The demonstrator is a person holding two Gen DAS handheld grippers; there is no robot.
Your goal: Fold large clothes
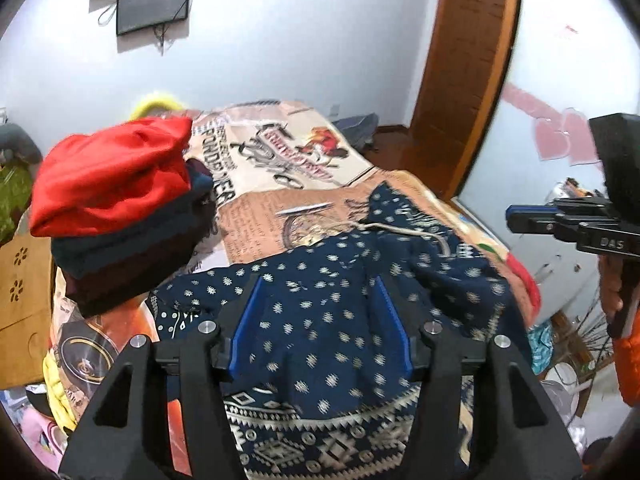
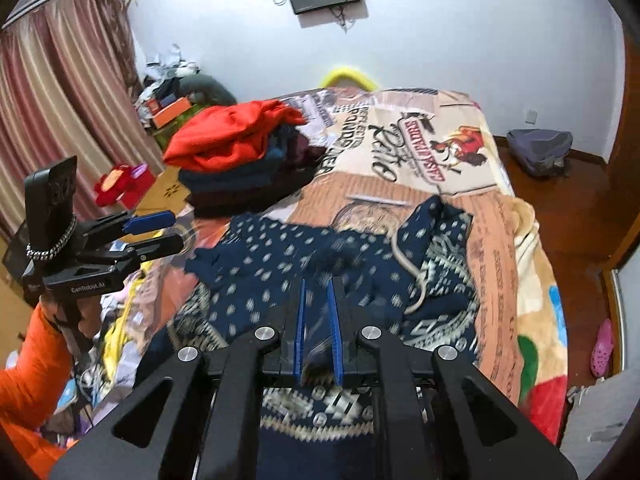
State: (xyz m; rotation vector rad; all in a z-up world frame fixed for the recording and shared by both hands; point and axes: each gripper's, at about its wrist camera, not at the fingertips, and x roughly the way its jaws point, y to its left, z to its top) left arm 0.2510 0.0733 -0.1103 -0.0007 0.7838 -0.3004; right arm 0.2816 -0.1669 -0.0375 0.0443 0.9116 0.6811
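A navy garment (image 1: 340, 292) with white dots and a patterned hem lies rumpled on the bed; it also shows in the right wrist view (image 2: 320, 256), with a pale drawstring (image 2: 416, 276) across it. My left gripper (image 1: 320, 280) is open above the garment, its blue pads wide apart; it also shows at the left of the right wrist view (image 2: 168, 228). My right gripper (image 2: 318, 284) has its pads close together over the garment's near hem, with blurred cloth between them. It shows at the right edge of the left wrist view (image 1: 512, 220).
A stack of folded clothes topped by a red one (image 1: 116, 176) sits on the bed's far left (image 2: 236, 140). The printed blanket (image 2: 460, 152) covers the bed. A grey bag (image 2: 540, 148) lies on the wooden floor. A curtain (image 2: 60, 100) hangs at left.
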